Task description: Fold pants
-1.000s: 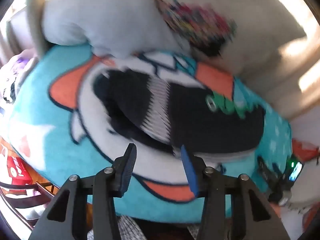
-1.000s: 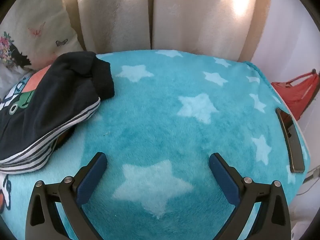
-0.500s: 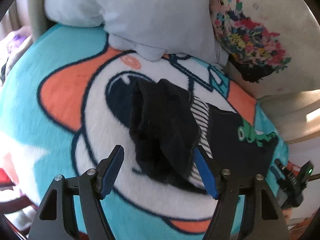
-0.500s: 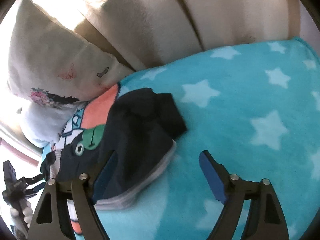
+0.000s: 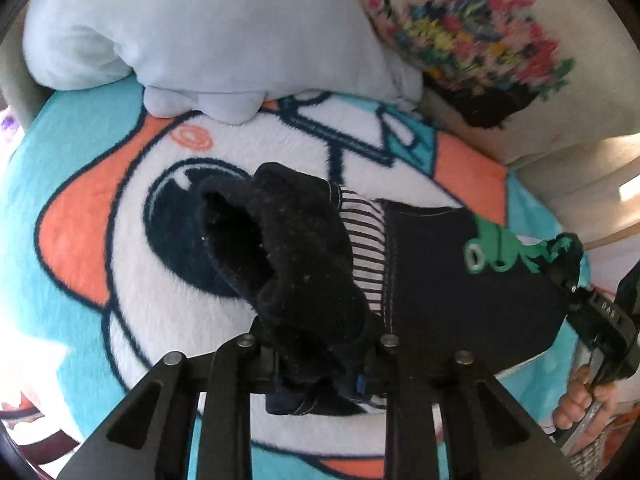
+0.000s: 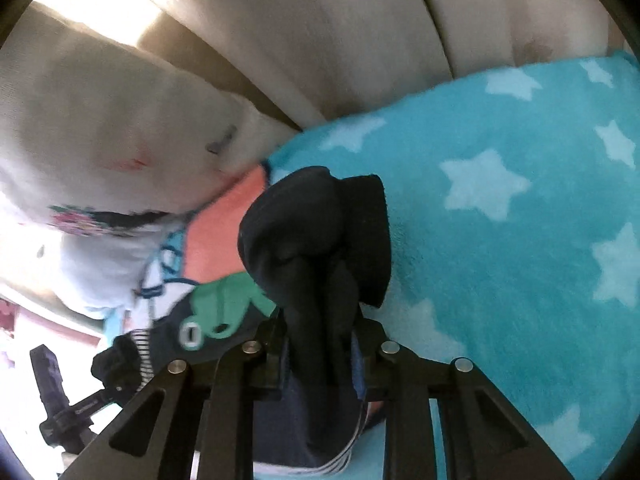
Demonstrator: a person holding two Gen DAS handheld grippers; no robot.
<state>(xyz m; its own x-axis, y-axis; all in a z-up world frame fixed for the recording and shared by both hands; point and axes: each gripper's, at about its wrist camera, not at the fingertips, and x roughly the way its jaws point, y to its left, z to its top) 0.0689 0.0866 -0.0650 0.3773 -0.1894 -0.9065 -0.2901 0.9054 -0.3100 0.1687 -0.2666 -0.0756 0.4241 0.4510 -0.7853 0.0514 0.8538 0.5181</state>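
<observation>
pants (image 5: 440, 280) bunched mid-blanket (image 6: 520, 240), open room right

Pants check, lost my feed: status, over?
Left tool and right tool both closing on bunched dark fabric. Pants crumpled on the blanket, not yet folded. Pillow behind, not touching.

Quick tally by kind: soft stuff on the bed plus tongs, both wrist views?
Pants: 1
Blanket: 1
Pillows: 2, pale blue pillow and floral pillow
Tongs: 2, left tongs and right tongs, both closing on pants fabric
Total: 6
</observation>
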